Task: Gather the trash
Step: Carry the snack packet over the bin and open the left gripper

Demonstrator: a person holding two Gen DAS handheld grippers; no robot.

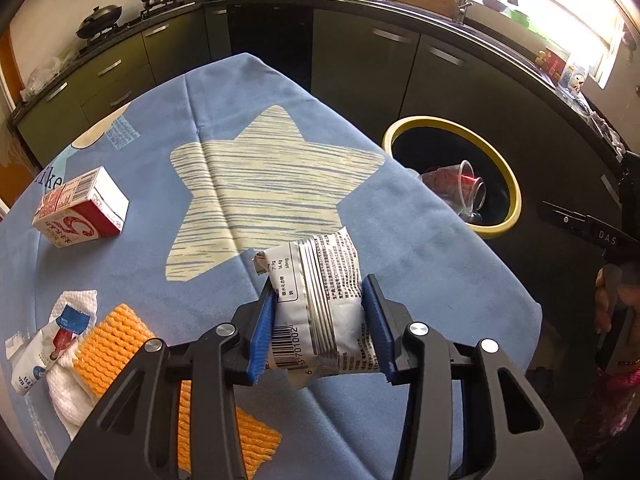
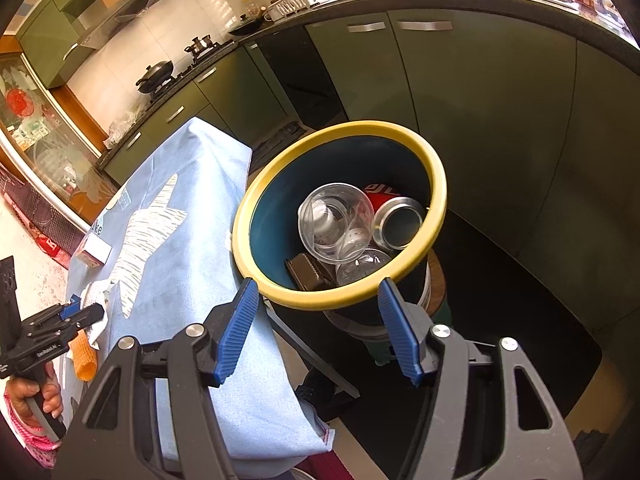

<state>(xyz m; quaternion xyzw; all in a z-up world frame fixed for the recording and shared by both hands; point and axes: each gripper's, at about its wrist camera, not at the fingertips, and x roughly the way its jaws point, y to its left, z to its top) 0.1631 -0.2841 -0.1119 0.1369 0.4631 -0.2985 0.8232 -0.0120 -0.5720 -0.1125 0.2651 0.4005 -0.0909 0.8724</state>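
My left gripper [image 1: 321,292] is shut on a white snack wrapper [image 1: 316,320] with a barcode, and holds it just above the blue star-print tablecloth [image 1: 420,260]. To the right of the table stands a dark bin with a yellow rim [image 1: 508,184]. In the right wrist view my right gripper [image 2: 318,283] hangs open over the near edge of the bin rim [image 2: 436,184], with nothing between its fingers. Inside the bin lie clear plastic cups [image 2: 336,220], a red can [image 2: 396,216] and a dark packet [image 2: 308,272].
On the cloth lie a red and white carton [image 1: 80,208], an orange foam net [image 1: 112,344], a white foam net [image 1: 76,304] and a small white packet [image 1: 36,356]. Dark green cabinets [image 1: 360,64] and a counter with a sink ring the table. The bin sits on a stool [image 2: 436,288].
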